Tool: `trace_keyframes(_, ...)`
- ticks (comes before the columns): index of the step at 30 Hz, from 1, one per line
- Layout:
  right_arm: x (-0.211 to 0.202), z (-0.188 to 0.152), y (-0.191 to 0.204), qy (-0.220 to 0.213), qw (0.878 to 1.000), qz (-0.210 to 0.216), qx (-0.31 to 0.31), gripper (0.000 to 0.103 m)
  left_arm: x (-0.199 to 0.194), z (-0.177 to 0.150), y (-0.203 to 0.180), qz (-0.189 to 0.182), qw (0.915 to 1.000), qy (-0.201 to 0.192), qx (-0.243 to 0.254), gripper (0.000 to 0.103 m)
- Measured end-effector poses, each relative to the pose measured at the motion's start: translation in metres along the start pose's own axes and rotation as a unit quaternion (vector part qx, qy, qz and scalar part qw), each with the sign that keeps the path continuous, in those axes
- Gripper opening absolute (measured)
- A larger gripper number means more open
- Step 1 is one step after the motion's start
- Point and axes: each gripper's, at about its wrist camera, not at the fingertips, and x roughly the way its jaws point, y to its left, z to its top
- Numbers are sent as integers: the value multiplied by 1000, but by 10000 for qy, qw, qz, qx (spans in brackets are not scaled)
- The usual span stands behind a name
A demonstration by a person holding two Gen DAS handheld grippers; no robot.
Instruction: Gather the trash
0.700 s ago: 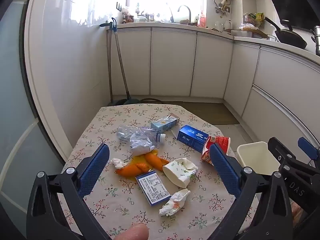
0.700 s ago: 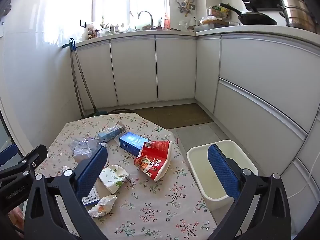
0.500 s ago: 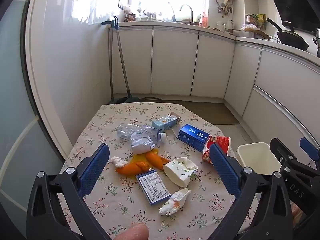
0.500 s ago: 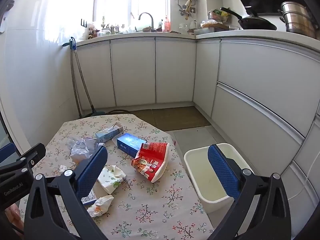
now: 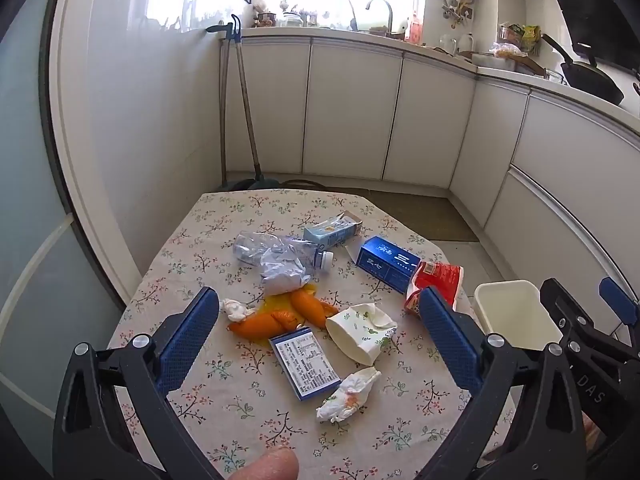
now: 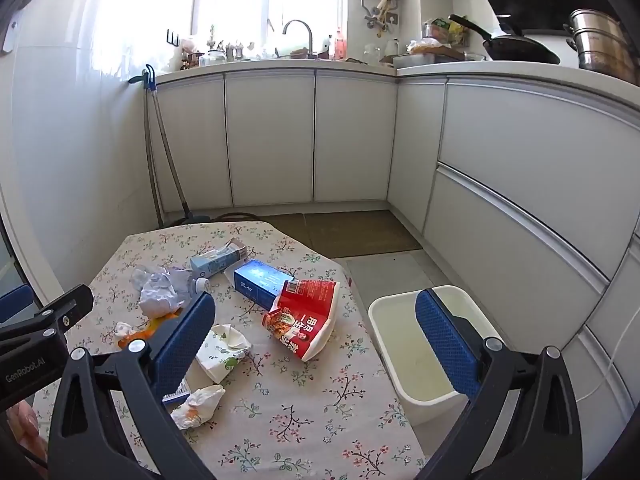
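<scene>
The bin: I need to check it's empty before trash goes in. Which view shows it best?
The right wrist view: the bin shows its whole open top and bare inside. In the left wrist view the bin is small, partly behind the right gripper.

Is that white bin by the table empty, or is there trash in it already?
Empty as far as it shows: the white bin shows only bare pale walls and floor inside.

Scattered on floral tablecloth: crushed clear plastic bottle [image 5: 276, 254], pale blue carton [image 5: 332, 232] lying flat, dark blue box [image 5: 386, 262], crumpled red snack bag [image 6: 306, 318] near edge, orange peels [image 5: 280, 314], dented paper cup [image 5: 360, 332], stained tissue wad [image 5: 348, 394]. White rectangular bin [image 6: 424, 344] on floor beside table.
</scene>
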Motion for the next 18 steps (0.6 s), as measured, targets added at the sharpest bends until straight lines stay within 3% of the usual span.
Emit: trace_keyframes(18,1,-2,3,20,10000,35,13,98,3,-3,1,5,10000,51,-15,96)
